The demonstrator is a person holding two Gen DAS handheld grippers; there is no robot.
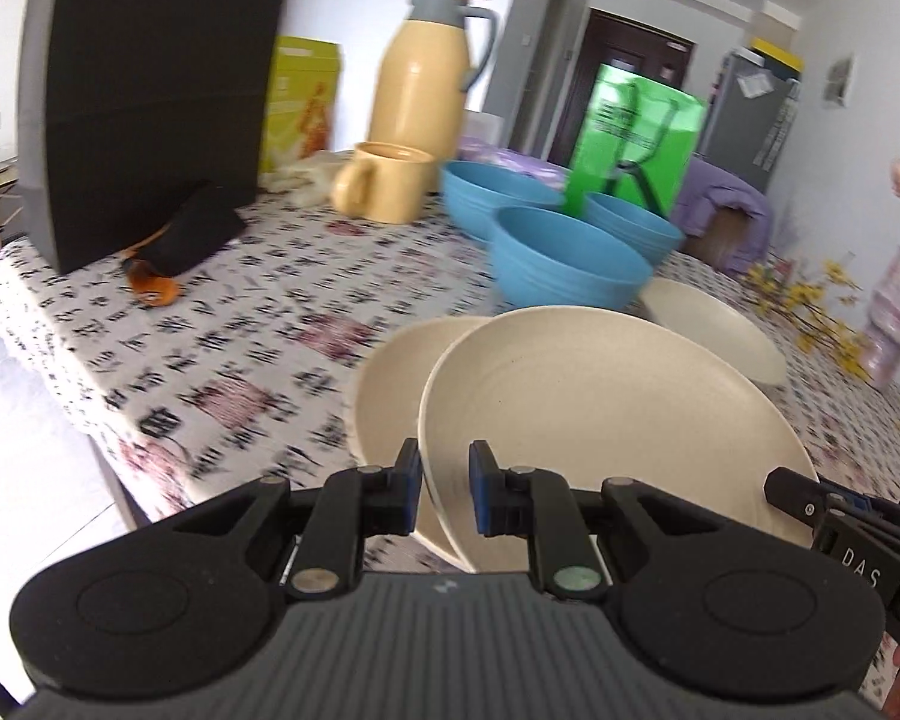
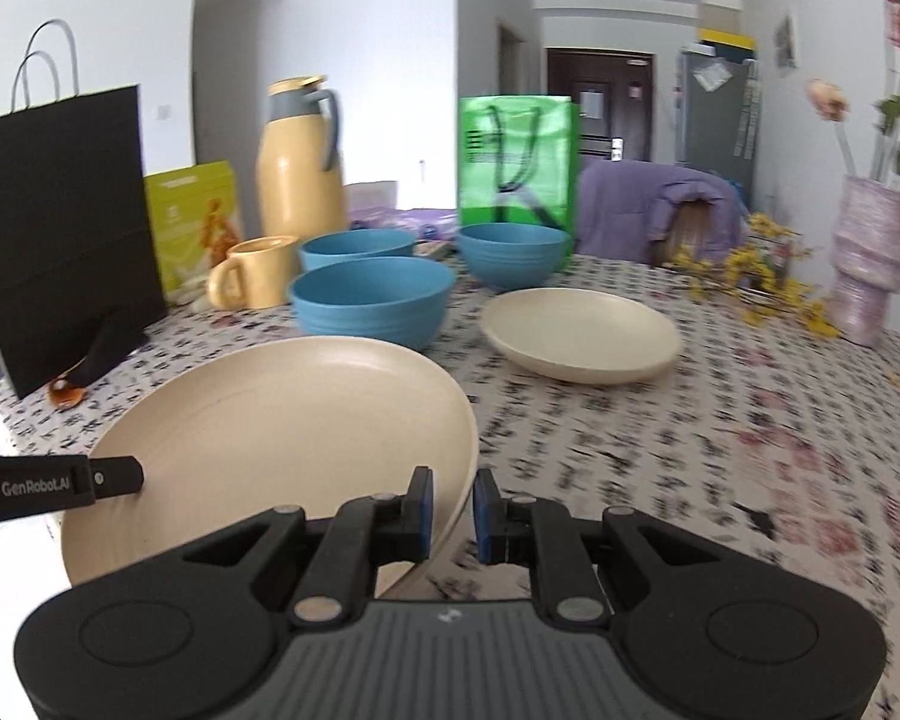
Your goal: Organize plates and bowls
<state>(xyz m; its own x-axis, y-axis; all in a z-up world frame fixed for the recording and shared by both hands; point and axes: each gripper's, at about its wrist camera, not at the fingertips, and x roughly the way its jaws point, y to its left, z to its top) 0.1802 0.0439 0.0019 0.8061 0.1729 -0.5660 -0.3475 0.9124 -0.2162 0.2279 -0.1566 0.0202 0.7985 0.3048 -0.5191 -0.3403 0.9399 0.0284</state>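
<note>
1. The left gripper [image 1: 444, 495] is clamped narrow on the near rim of a cream plate [image 1: 600, 414], which is held tilted above the patterned tablecloth [image 1: 222, 360].
2. The right gripper [image 2: 453, 507] pinches the same plate's opposite rim.
3. A second cream plate [image 1: 384, 384] lies partly beneath it; a third cream plate [image 2: 579, 333] sits apart near three blue bowls [image 2: 372, 300].
4. Bare cloth lies open to the right of the held plate; the table's left edge is close.
5. The left gripper's finger reads "GenRoboLAI"; the right one's reads "DAS".
</note>
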